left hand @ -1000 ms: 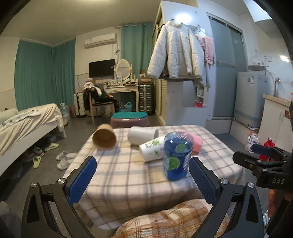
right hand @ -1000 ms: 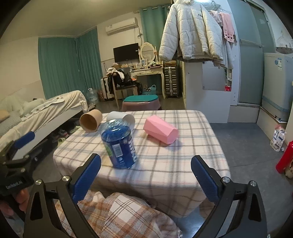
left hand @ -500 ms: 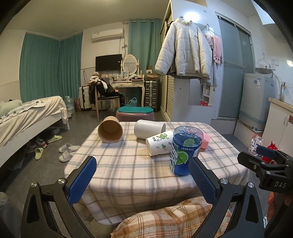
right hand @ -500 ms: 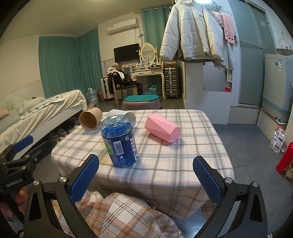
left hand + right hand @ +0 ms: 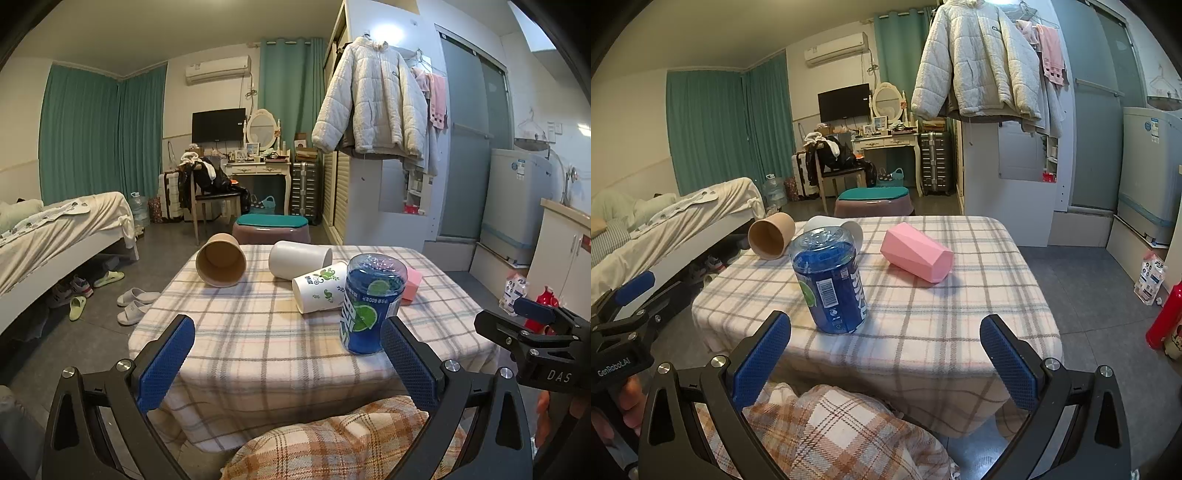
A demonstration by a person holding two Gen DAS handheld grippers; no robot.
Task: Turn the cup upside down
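Note:
A blue transparent cup (image 5: pixel 371 306) stands upside down near the front of the checked table (image 5: pixel 258 339); it also shows in the right wrist view (image 5: pixel 831 280). Behind it lie on their sides a brown paper cup (image 5: pixel 221 264), a white cup (image 5: pixel 297 258), a printed paper cup (image 5: pixel 319 286) and a pink faceted cup (image 5: pixel 916 256). My left gripper (image 5: pixel 286 358) is open and empty, short of the table's front edge. My right gripper (image 5: pixel 886 358) is open and empty, also short of the front edge, with the blue cup ahead on its left.
A plaid-clad knee (image 5: pixel 332 443) lies below the grippers. A bed (image 5: pixel 55 236) stands to the left, a stool (image 5: pixel 271 229) behind the table, a washing machine (image 5: pixel 517 206) and a cabinet (image 5: pixel 565 251) to the right. A red bottle (image 5: pixel 1165 314) stands on the floor.
Both grippers have drawn back and a little up from the table, so the cups look smaller and farther. The jaws stay open. The cups have not moved.

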